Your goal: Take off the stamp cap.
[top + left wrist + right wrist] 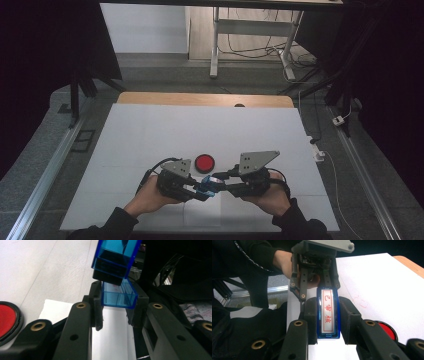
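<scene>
Both grippers meet over the near part of the white table cover (150, 135), each held in one of the person's hands. A blue see-through stamp (208, 185) hangs between them. My left gripper (201, 193) is shut on one blue end (117, 297), which sits pressed between its pads. The other blue part (113, 255) reaches away from it. My right gripper (220, 184) is shut on the stamp body (327, 315), whose white face with red characters is turned toward its camera. A round red pad with a black rim (204, 162) lies just beyond the grippers.
A small white paper sheet (200, 212) lies under the hands near the front edge. The table's wooden far edge (205, 99) shows past the cover. Metal rails run along both sides, and a desk frame with cables stands behind.
</scene>
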The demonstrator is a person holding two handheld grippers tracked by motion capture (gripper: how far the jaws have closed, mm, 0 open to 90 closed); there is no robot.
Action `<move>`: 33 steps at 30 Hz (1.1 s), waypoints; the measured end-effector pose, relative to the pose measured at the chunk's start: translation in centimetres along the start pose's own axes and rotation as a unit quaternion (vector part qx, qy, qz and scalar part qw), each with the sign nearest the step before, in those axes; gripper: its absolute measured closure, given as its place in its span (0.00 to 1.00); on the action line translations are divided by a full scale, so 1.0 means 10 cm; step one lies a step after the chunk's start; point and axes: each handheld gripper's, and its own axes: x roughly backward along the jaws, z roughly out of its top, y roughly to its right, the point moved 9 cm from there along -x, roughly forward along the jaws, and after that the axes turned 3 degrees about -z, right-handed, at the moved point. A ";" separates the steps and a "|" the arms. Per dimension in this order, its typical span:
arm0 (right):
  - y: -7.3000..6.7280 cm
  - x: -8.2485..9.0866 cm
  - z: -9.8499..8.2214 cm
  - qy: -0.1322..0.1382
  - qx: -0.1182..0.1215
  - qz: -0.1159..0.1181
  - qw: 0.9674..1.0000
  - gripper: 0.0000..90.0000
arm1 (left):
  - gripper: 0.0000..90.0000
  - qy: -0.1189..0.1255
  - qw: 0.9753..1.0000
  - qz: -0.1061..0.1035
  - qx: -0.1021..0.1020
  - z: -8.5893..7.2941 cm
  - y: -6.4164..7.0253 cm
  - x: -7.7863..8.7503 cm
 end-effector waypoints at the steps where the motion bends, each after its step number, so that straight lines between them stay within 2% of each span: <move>1: 0.00 0.00 0.00 0.001 0.000 -0.001 1.000 0.78 | 0.76 -0.001 1.000 0.002 0.002 0.00 0.00 0.00; 8: 0.01 0.02 0.01 0.001 0.004 -0.012 1.000 0.78 | 0.76 -0.018 1.000 0.018 0.010 -0.03 0.02 0.01; 11: 0.03 0.03 0.02 0.008 0.001 -0.019 1.000 0.78 | 0.76 -0.020 0.999 0.031 0.016 -0.04 0.02 0.05; 16: 0.06 0.05 0.01 0.003 -0.003 -0.030 1.000 0.78 | 0.76 -0.015 0.998 0.051 0.031 -0.06 0.03 0.12; 21: 0.08 0.06 0.00 0.005 -0.001 -0.041 0.999 0.78 | 0.76 -0.010 0.996 0.073 0.044 -0.09 0.03 0.19; 24: 0.09 0.07 0.00 0.004 0.002 -0.046 0.999 0.78 | 0.76 -0.009 0.994 0.091 0.056 -0.12 0.04 0.26; 29: 0.09 0.07 -0.01 0.005 -0.002 -0.049 0.999 0.78 | 0.76 -0.003 0.991 0.122 0.060 -0.18 0.05 0.37; 32: 0.09 0.07 -0.01 0.003 -0.004 -0.050 0.999 0.78 | 0.76 0.003 0.987 0.148 0.066 -0.22 0.07 0.45; 33: 0.10 0.06 -0.02 0.003 -0.005 -0.051 0.999 0.78 | 0.76 0.007 0.985 0.157 0.076 -0.24 0.08 0.48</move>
